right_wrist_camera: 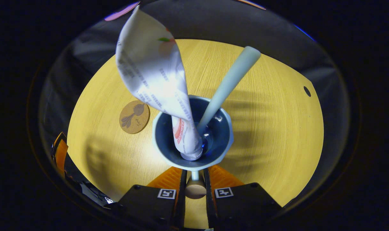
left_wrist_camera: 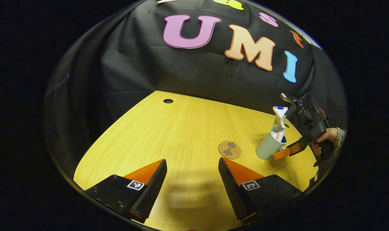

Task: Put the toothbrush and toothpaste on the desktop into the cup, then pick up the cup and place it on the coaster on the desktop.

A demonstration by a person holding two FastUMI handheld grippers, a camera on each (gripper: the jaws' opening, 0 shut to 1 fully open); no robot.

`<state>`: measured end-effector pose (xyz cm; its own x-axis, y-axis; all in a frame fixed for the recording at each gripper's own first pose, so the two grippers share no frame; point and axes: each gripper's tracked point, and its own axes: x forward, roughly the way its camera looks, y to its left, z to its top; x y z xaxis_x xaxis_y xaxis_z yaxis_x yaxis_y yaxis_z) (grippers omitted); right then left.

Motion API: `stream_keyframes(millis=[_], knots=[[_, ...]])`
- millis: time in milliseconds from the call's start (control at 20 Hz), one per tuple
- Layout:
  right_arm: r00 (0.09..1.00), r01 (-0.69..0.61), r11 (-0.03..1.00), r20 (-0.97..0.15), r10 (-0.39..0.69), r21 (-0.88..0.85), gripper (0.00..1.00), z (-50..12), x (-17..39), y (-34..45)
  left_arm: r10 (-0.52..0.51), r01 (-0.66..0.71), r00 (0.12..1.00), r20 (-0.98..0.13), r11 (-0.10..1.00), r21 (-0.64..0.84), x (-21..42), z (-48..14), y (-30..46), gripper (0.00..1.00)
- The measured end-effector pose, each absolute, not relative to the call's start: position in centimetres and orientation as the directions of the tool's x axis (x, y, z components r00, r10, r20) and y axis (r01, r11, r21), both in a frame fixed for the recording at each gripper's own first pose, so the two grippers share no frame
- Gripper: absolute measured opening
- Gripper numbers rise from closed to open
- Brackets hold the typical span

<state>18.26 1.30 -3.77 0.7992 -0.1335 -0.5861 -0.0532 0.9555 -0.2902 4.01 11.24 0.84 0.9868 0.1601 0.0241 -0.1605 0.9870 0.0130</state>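
Toothpaste (right_wrist_camera: pixel 156 77) and toothbrush (right_wrist_camera: pixel 228 83) both stand inside the cup (right_wrist_camera: pixel 192 134), leaning apart from each other, the tube toward the left of the right gripper view and the brush handle toward its upper right. The cup sits low between the right gripper (right_wrist_camera: pixel 194 179) fingers, whose jaws are drawn close on something narrow at the cup's near side, likely its handle or rim; whether both fingers press on it cannot be told. In the left gripper view the same cup (left_wrist_camera: pixel 268 146) appears tilted at the far right of the tabletop (left_wrist_camera: pixel 181 128), with the tube (left_wrist_camera: pixel 279 123) sticking out of it and the right gripper (left_wrist_camera: pixel 285 152) touching its lower side, held by a hand (left_wrist_camera: pixel 324 139) in a sleeve. The coaster (left_wrist_camera: pixel 229 149), a round brown disc with a dark bird figure, lies flat on the tabletop just beside the cup, apart from it. The left gripper (left_wrist_camera: pixel 192 175) hangs over the bare near part of the tabletop with its jaws spread wide and grasping nothing.
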Motion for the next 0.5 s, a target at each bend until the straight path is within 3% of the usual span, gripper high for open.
stream_keyframes(millis=[350,500], knots=[[0.837,-0.121,0.924,-0.537,-0.101,-0.363,0.29,-2.1,17.6,1.5,0.147,-0.147,0.989,0.008,0.989,-0.009,4.3,0.5,10.8,0.94],[0.847,-0.146,0.917,-0.526,-0.078,-0.371,0.25,-1.1,17.7,2.7,0.14,-0.14,0.99,0.004,0.989,-0.036,4.4,0.2,10.9,0.94]])
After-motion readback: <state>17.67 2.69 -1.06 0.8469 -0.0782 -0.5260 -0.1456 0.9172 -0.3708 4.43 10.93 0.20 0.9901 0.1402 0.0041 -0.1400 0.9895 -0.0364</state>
